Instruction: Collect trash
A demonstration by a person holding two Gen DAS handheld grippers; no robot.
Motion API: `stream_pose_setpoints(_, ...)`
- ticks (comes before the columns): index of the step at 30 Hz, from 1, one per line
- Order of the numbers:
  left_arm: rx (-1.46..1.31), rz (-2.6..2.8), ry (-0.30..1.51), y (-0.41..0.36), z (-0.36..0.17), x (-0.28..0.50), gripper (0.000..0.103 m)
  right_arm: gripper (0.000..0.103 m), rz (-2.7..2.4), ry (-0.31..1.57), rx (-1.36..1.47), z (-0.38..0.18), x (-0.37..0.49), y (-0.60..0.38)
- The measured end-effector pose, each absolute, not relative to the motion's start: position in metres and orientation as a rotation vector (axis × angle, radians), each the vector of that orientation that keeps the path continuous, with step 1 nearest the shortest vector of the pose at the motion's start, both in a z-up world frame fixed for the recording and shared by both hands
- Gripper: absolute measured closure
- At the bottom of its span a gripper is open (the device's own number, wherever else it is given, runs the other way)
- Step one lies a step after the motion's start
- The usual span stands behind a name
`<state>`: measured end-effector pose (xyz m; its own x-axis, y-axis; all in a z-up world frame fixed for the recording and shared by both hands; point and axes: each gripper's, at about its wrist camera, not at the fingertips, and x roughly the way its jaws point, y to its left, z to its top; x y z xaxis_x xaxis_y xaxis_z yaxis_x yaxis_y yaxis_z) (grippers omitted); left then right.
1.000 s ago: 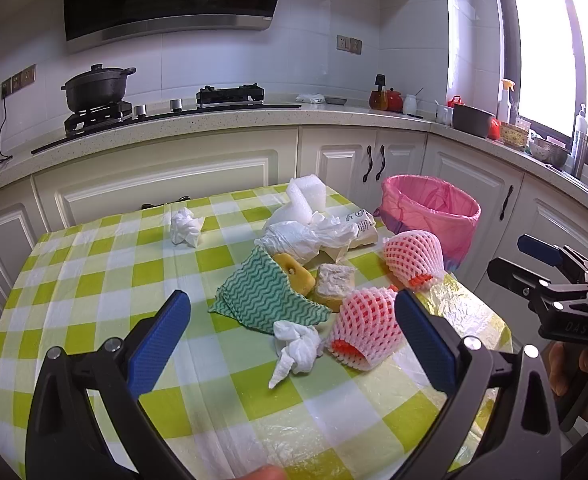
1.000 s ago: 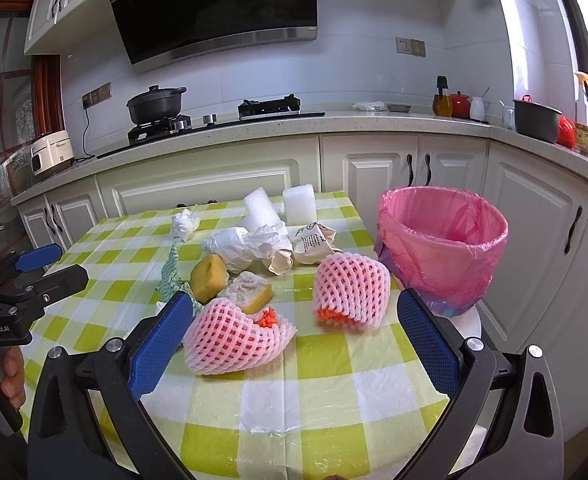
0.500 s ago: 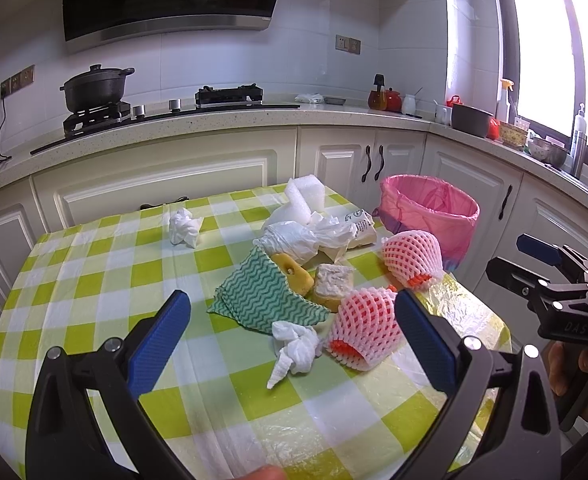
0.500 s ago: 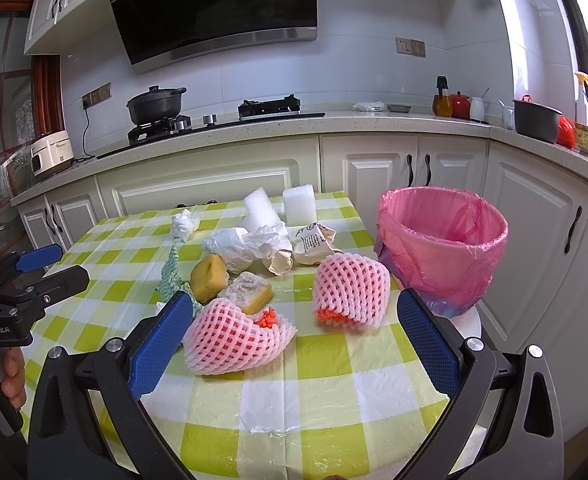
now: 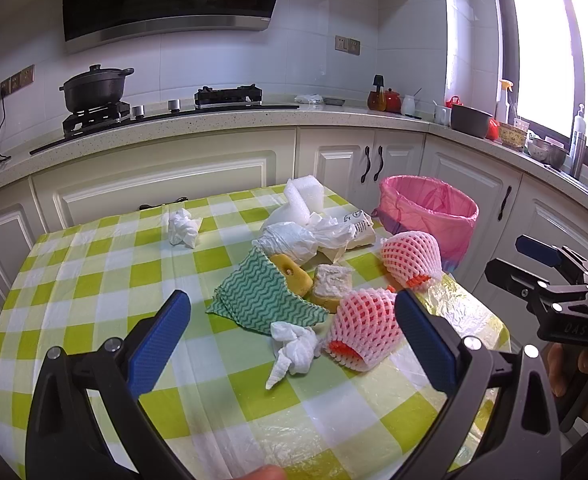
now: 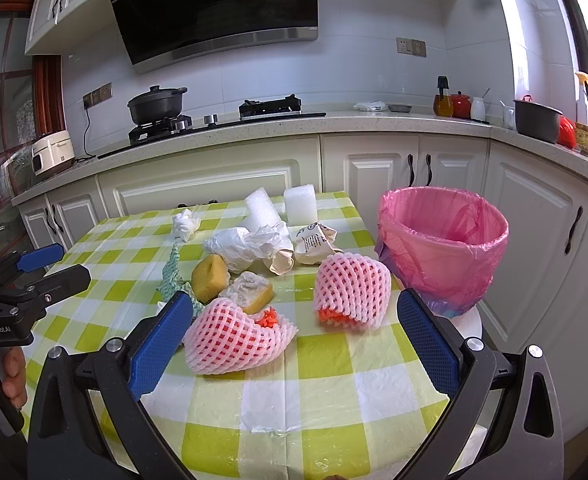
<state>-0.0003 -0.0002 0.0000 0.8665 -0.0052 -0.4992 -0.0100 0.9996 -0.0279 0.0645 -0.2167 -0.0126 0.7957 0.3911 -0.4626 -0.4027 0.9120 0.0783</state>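
Left gripper: fingers wide apart, empty, above bare near worktop.
Right gripper: fingers wide apart, empty.
Near foam net: 12 o'clock, between right fingers.
Trash pile: beyond.
Pink-lined bin: 1 o'clock, off worktop's right edge.

Home kitchen: gas hob with pot, range hood, white cabinets, checked-cloth table.

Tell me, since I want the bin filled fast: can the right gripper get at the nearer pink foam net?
Probably yes: the right gripper is open, and the nearer pink foam net lies unobstructed just ahead.
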Motion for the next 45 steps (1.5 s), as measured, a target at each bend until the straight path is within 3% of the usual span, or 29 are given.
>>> stream_pose_setpoints(34,-0.033,0.002,0.529,-0.015,-0.001,0.005,0.004,0.007,0.425,0.498,-0.023,-0.014,0.066,-0.217)
stream_pose_setpoints(45,-0.058,-0.011,0.601,0.002,-0.022,0.025,0.005,0.007,0.425,0.575,-0.025,-0.037,0.092,-0.217)
